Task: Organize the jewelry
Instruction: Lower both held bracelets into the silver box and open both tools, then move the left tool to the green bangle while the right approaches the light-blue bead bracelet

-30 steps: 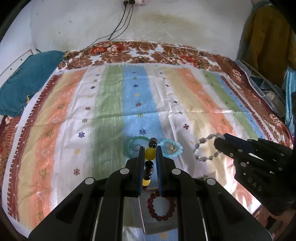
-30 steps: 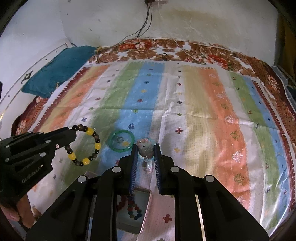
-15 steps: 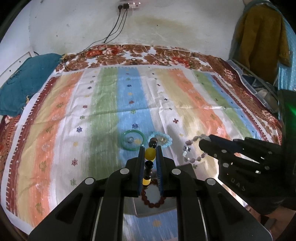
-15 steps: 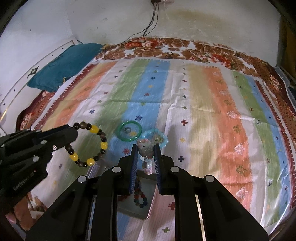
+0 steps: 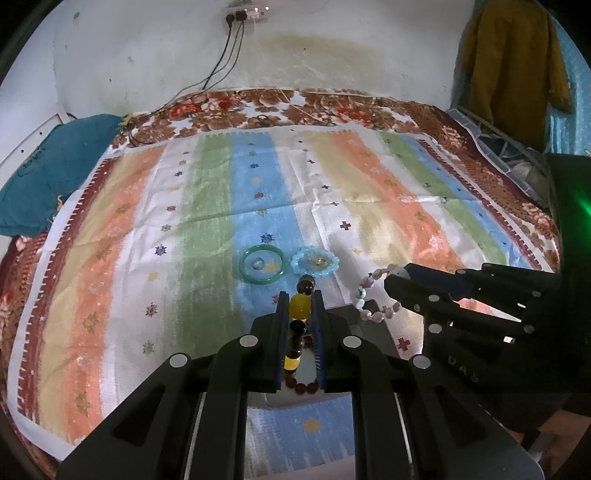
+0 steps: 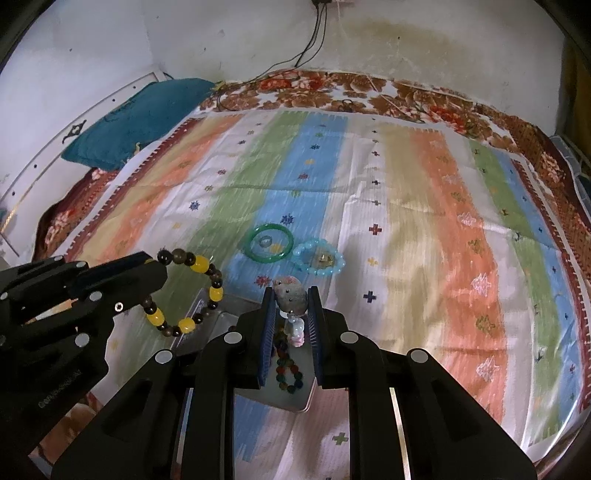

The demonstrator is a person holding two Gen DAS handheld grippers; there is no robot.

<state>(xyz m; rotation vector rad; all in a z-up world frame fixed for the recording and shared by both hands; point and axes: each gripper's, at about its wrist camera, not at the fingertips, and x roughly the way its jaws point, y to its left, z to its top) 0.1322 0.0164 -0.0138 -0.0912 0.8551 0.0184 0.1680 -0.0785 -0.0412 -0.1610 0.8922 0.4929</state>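
My left gripper is shut on a yellow-and-dark bead bracelet, which hangs from it in the right wrist view. My right gripper is shut on a pale pink and grey bead bracelet, seen dangling in the left wrist view. Both hang above a shallow metal tray that holds a dark red bead bracelet and a multicoloured bead bracelet. A green bangle and a light blue bead bracelet lie on the striped cloth beyond.
The striped cloth covers a bed with a floral sheet. A teal pillow lies at the far left. Cables hang from a wall socket. Clothes hang at the right.
Both grippers have pulled back and risen with their bracelets; the bangle and blue bracelet now appear farther away. The tray sits lower under the fingers.
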